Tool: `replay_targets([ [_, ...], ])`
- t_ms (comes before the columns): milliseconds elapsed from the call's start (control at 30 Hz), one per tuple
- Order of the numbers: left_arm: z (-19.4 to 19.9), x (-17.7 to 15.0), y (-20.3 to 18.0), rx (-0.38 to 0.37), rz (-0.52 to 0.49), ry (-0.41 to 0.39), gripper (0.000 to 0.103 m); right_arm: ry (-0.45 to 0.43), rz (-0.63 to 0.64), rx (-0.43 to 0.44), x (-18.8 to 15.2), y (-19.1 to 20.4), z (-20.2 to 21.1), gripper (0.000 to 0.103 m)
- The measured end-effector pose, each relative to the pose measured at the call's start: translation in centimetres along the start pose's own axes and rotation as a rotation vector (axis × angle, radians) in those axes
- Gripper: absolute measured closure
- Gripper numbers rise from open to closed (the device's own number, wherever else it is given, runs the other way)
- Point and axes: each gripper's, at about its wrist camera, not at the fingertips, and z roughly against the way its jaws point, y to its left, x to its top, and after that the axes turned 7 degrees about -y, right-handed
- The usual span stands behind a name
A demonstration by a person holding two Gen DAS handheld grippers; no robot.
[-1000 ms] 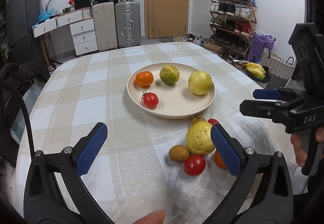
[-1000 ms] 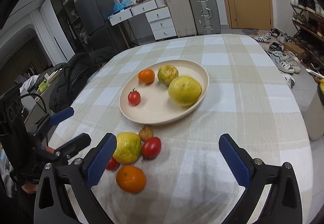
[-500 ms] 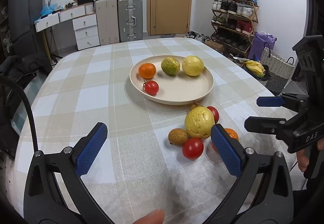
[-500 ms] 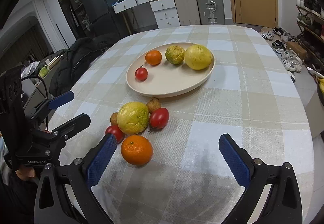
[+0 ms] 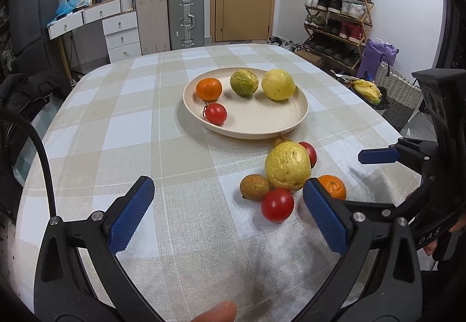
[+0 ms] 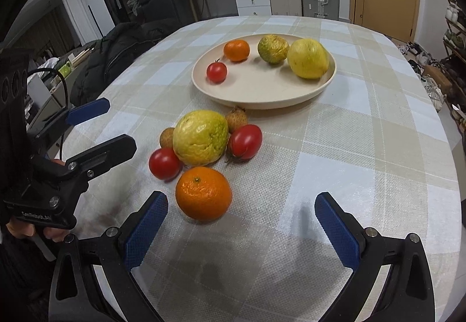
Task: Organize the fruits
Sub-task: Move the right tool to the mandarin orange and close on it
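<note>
Both cameras had drawn back from a second earlier, the surface (image 5: 116,129) and beige plate (image 6: 262,94) sitting farther off, the loose fruit nearer the near edge. The left gripper (image 5: 227,214) and right gripper (image 6: 241,228) kept their jaws released, grasping nothing. Beside the plate lay a yellow-green fruit (image 6: 201,141), an orange (image 6: 204,193) and two tomatoes (image 6: 164,163). "DAS" (image 5: 428,234) marked the right gripper's body.

Shoe rack (image 5: 337,22), suitcases (image 5: 169,19) and drawers (image 5: 122,36) line the walls.
</note>
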Motion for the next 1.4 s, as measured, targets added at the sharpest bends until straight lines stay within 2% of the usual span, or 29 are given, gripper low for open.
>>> replay_targets([
  [333,-1.5,-0.5,-0.2,-0.004,-0.017,0.036,0.001,0.047,0.036,-0.041,-0.6,0.8,-1.5,0.0],
  [467,-2.0,-0.8,-0.6,-0.002,-0.03,0.055,0.001,0.058,0.068,-0.104,-0.6,1.2,-1.9,0.0],
  [1100,-3.3,-1.4,-0.5,0.005,-0.025,0.112,0.001,0.024,0.134,-0.158,-0.6,1.0,-1.1,0.001],
  [1200,-3.4,-1.4,-0.3,0.001,-0.015,0.118,0.001,0.009,0.126,-0.147,-0.5,0.6,-0.8,0.005],
  [1367,-3.7,-1.6,-0.5,0.006,-0.031,0.135,0.001,-0.021,0.088,-0.079,-0.2,0.3,-0.1,0.023],
  [1400,-3.7,-1.7,-0.6,0.004,-0.035,0.137,0.001,-0.025,0.083,-0.068,-0.2,0.3,-0.1,0.024],
])
